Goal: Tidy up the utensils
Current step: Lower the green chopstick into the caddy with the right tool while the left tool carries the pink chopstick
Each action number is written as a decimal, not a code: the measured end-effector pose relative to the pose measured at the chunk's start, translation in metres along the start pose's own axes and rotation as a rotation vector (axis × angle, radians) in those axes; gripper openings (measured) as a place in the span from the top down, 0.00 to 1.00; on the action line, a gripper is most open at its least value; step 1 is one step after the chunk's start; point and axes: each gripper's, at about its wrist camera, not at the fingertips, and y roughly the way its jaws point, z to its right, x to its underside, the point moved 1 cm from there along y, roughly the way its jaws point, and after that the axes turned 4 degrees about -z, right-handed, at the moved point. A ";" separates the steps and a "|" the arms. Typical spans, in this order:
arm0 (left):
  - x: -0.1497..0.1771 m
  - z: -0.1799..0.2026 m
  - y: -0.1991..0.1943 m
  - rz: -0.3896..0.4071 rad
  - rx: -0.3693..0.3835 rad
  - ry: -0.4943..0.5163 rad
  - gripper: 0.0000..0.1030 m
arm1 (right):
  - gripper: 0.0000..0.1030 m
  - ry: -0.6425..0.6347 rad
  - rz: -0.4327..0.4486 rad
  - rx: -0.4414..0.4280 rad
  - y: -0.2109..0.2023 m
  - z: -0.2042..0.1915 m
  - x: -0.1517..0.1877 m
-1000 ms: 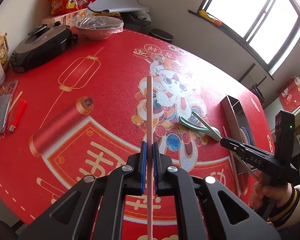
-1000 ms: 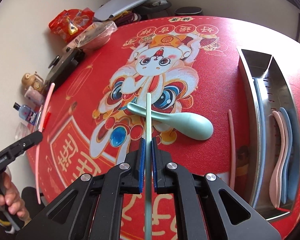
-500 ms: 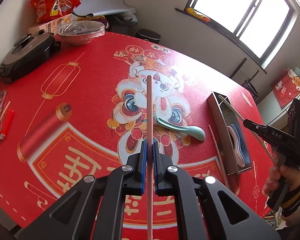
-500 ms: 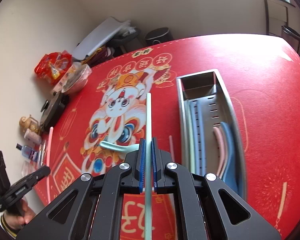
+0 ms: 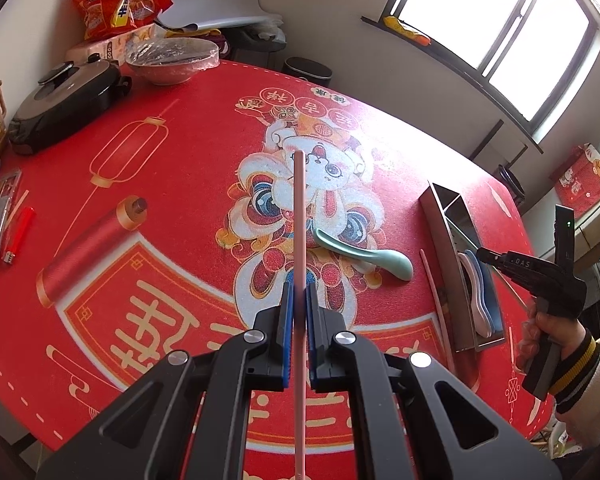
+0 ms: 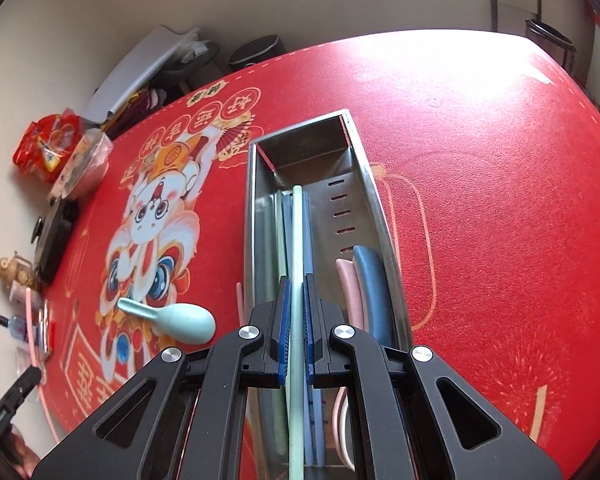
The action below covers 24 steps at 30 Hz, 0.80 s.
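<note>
My left gripper [image 5: 299,288] is shut on a pink chopstick [image 5: 299,216], held above the red table mat. My right gripper [image 6: 296,280] is shut on a pale green chopstick [image 6: 296,232], which hangs over the left compartment of the steel utensil tray [image 6: 256,200]. That compartment holds green and blue chopsticks; a pink spoon [image 6: 350,288] and a blue spoon [image 6: 370,280] lie in the right one. A mint green spoon [image 6: 180,318] [image 5: 370,254] rests on the mat left of the tray. Another pink chopstick [image 5: 434,292] lies along the tray's left side. The right gripper [image 5: 484,256] also shows in the left wrist view, over the tray [image 5: 444,240].
A dark lidded cooker [image 5: 64,104], a covered bowl [image 5: 172,60] and snack bags [image 5: 112,0] stand at the table's far left. A red lighter [image 5: 18,236] and small items lie at the left edge. A person's hand in a striped cuff [image 5: 556,340] holds the right gripper.
My right gripper has swung right with the green chopstick, from over the mint spoon to over the tray. The left gripper shifted slightly with its pink chopstick.
</note>
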 end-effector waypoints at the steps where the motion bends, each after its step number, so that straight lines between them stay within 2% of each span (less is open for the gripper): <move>1: 0.001 0.000 -0.001 0.001 -0.003 -0.003 0.94 | 0.94 0.002 -0.007 0.000 0.003 0.000 -0.001; 16: 0.004 -0.006 -0.006 0.011 -0.015 -0.029 0.94 | 0.94 0.005 -0.101 -0.017 0.034 -0.009 0.001; 24: 0.003 -0.001 -0.006 0.010 -0.004 -0.017 0.94 | 0.92 -0.001 -0.104 -0.010 0.031 -0.012 0.000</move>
